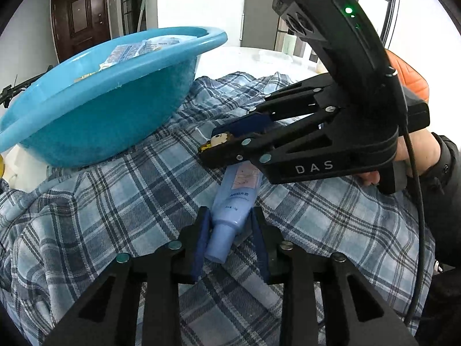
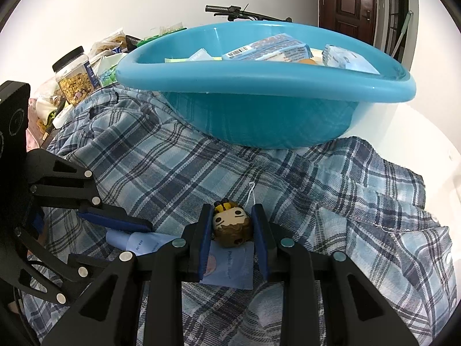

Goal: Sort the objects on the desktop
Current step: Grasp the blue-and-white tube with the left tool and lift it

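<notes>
A light blue tube (image 1: 234, 201) lies on the plaid cloth (image 1: 121, 201). My left gripper (image 1: 230, 216) has its pads on both sides of the tube near its cap, closed on it. My right gripper (image 2: 230, 216) is shut on a small brown doll-head figurine (image 2: 232, 226), above the tube's flat end (image 2: 227, 265). In the left wrist view the right gripper (image 1: 210, 141) holds the figurine (image 1: 219, 139) just beyond the tube. The left gripper (image 2: 115, 239) shows in the right wrist view around the tube's cap end.
A blue plastic basin (image 1: 95, 101) with packets inside stands on the cloth behind the grippers; it also shows in the right wrist view (image 2: 259, 86). A jar of cereal (image 2: 76, 77) and food bags stand at the far left. White table edge (image 2: 426, 132) at right.
</notes>
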